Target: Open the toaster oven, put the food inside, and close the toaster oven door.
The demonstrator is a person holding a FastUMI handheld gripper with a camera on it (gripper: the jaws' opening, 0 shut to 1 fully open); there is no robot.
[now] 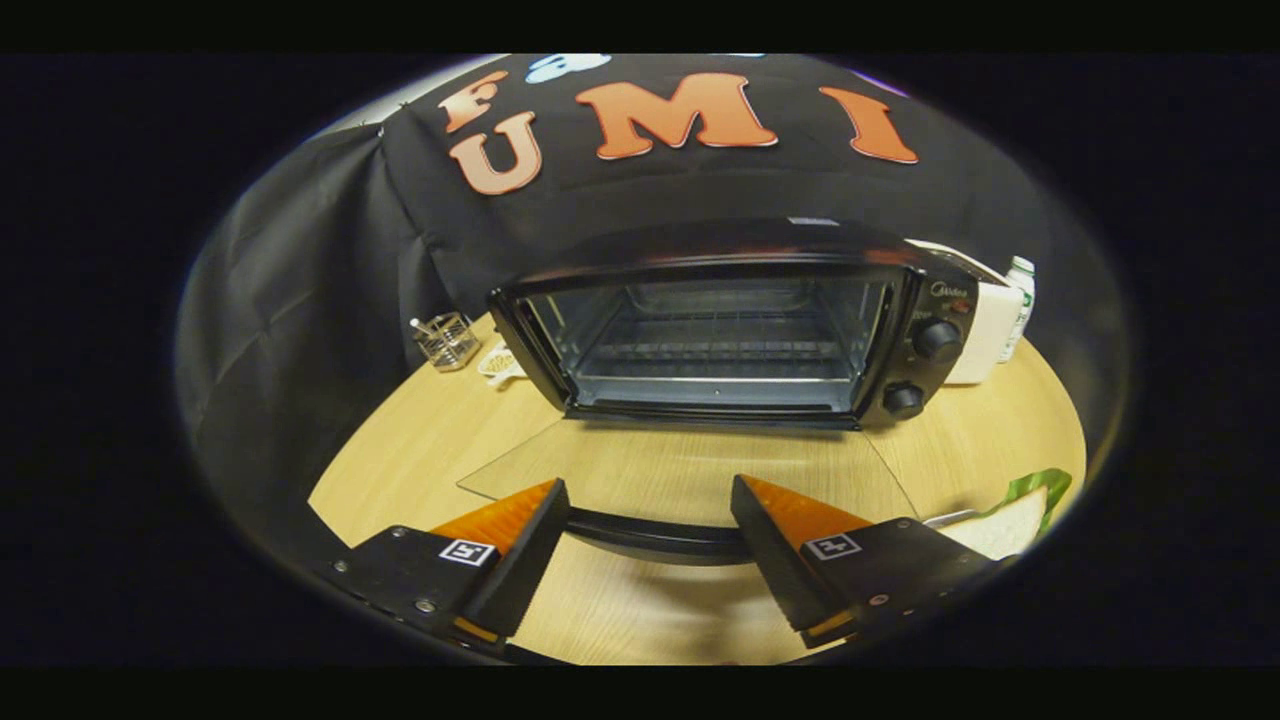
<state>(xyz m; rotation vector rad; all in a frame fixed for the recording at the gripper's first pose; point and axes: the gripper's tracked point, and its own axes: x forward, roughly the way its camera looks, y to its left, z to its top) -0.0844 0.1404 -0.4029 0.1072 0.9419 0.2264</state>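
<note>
The black toaster oven point(740, 320) stands on the wooden table point(420, 450) with its cavity and wire rack point(715, 350) exposed. Its glass door point(690, 465) is folded down flat toward me. The door's dark handle bar point(650, 538) runs across the gap between my fingers. My gripper point(650, 487) hovers over the door's front edge, open, its fingers apart on either side of the handle's middle and not pressing on it. The food, a sandwich with white bread and green lettuce point(1012, 520), lies on the table to the right of my right finger.
Two knobs point(937, 340) sit on the oven's right panel. A wire holder point(447, 340) and a small white item point(500, 362) stand left of the oven. A white box point(985, 325) and a bottle point(1020, 295) stand to its right.
</note>
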